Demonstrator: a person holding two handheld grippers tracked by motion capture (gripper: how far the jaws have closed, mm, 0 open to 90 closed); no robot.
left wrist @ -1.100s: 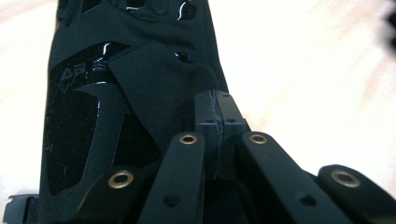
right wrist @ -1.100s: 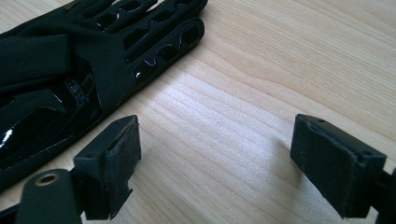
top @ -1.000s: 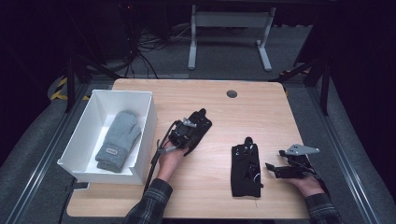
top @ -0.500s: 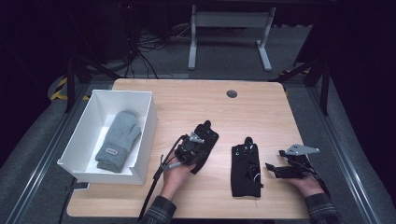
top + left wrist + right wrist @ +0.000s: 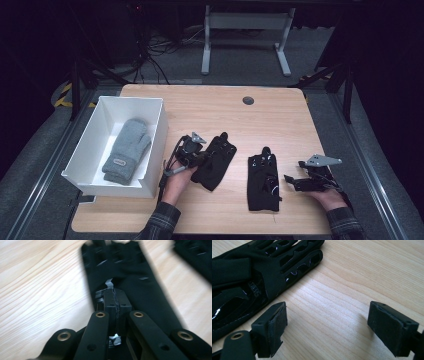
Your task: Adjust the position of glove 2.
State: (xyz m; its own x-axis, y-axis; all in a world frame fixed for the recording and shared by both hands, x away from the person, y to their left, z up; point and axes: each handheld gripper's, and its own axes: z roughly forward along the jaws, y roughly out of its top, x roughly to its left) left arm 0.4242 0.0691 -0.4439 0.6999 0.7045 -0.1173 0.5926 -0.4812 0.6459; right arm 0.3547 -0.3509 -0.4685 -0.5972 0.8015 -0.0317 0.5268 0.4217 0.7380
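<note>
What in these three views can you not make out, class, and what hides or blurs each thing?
- Mitten label: too small to read in the high view.
- Left glove: its fingertips are blurred and cut off by the top edge in the left gripper view.
- Right glove: its cuff runs off the left edge in the right gripper view.
- Box: its near wall hides the floor behind it in the high view.

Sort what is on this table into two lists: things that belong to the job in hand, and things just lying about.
In the job:
- limp black fabric glove pinched in the shut left tool
- second black fabric glove lying flat near the open right tool
- white rectangular box
- grey knitted mitten inside that box

Lying about:
- round dark grommet in the wooden tabletop
</note>
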